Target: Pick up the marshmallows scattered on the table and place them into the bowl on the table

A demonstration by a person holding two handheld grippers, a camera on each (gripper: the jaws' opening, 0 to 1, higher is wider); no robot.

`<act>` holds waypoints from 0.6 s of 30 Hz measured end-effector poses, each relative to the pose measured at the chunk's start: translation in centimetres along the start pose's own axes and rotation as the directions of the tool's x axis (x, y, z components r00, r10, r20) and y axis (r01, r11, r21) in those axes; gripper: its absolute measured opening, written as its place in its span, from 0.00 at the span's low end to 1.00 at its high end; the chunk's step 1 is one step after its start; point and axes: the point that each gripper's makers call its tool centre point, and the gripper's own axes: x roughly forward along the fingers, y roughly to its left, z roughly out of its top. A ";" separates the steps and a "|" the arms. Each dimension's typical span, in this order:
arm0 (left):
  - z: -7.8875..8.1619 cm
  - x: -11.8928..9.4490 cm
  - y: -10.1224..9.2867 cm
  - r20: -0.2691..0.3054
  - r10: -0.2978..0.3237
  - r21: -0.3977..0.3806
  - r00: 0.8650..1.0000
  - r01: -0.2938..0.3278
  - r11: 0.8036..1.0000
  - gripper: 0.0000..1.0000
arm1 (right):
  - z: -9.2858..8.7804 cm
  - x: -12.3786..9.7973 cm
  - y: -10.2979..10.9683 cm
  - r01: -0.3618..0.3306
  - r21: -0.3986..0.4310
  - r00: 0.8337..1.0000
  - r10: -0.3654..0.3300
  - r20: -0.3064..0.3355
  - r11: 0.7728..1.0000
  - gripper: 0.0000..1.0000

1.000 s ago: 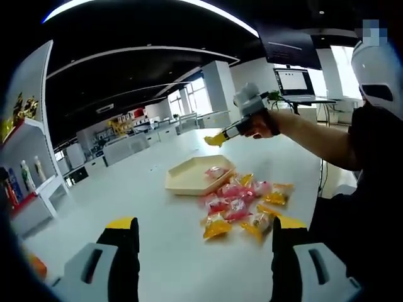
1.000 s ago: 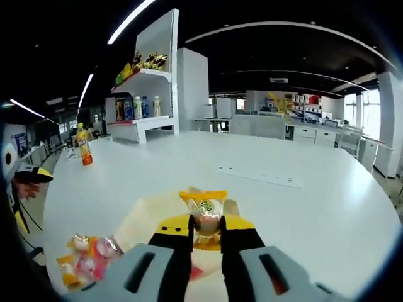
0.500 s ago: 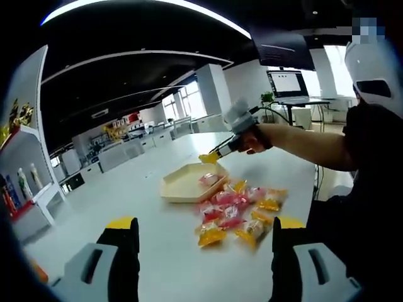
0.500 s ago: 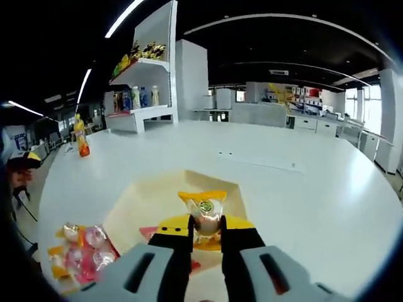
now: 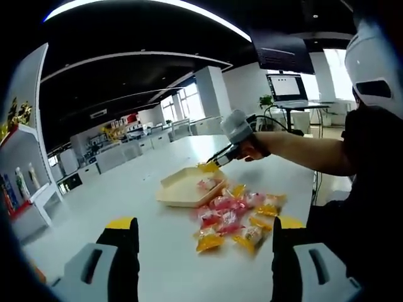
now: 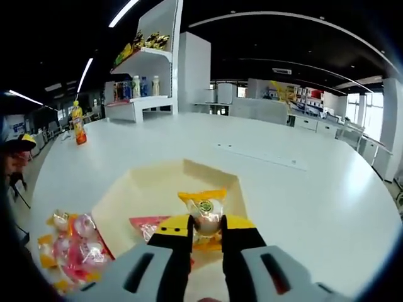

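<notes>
A cream hexagonal bowl (image 5: 177, 190) (image 6: 158, 189) lies on the white table with a pink marshmallow packet (image 5: 206, 183) (image 6: 146, 227) inside. My right gripper (image 6: 205, 231) (image 5: 211, 165) is shut on a yellow marshmallow packet (image 6: 204, 212) and hovers just over the bowl. A pile of pink and yellow packets (image 5: 234, 214) (image 6: 70, 248) lies beside the bowl on its near side. My left gripper (image 5: 203, 228) is open and holds nothing, well short of the pile.
The white table (image 6: 302, 189) stretches wide past the bowl. A shelf with bottles and snacks (image 6: 140, 88) stands at its far side, with an orange bottle (image 6: 77, 123) on the table. A person's arm (image 5: 308, 148) reaches in from the right. Desks and a monitor (image 5: 287, 87) are behind.
The right gripper has carried the yellow packet lower and closer over the bowl. The left gripper has stayed open, its view drifting slightly.
</notes>
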 end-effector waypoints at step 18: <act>0.5 -0.8 -0.7 0.028 -0.032 -0.017 0.999 0.033 0.999 0.87 | -0.4 0.1 1.0 -0.027 -0.048 0.999 0.025 -0.030 0.998 0.24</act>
